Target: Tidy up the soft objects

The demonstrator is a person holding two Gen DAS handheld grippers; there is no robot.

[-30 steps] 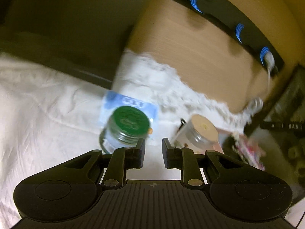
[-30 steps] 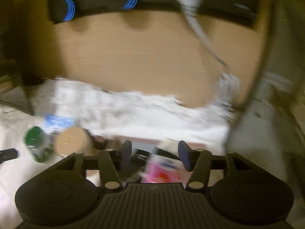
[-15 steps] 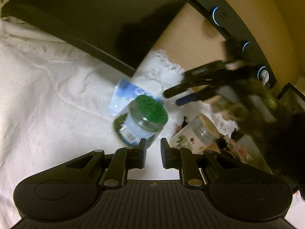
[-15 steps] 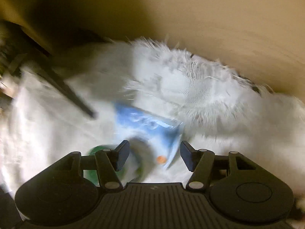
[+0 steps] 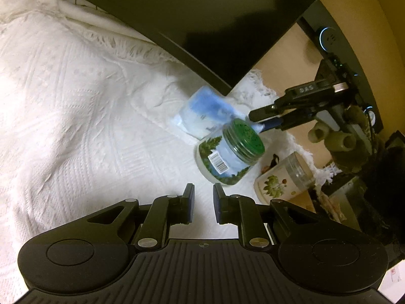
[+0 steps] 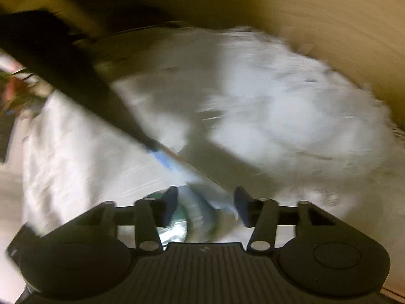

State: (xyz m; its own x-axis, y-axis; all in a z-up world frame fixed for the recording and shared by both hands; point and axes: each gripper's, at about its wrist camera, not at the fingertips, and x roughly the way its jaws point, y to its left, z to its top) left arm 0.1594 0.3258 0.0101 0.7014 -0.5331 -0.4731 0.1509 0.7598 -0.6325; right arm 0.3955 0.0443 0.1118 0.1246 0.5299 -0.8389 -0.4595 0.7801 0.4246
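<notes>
White textured bedspread (image 5: 76,106) covers the bed. Green-lidded jar (image 5: 229,155) stands centre-far; floral jar (image 5: 283,177) just right of it. Blue-white soft pack (image 5: 202,116) lies behind the jars. Right gripper (image 5: 255,120): jaws wide, reaching at pack, grip unclear. Left gripper (image 5: 203,204): jaws slightly parted, empty.

- A white textured bedspread (image 5: 83,116) covers the bed, with a fringed edge (image 5: 119,48) at its far side.
- A dark slanted panel (image 5: 192,20) rises beyond that far edge and casts a dark shadow.
- A light wooden headboard (image 5: 291,60) stands past the bed's far right corner.
- A black strip (image 5: 336,40) crosses the wood, carrying a round blue-lit ring (image 5: 326,34).
- Yellowish wall (image 5: 384,15) lies behind, in dim warm light.
- The right wrist view is blurred: white cover (image 6: 265,116), tan surface (image 6: 316,12).
</notes>
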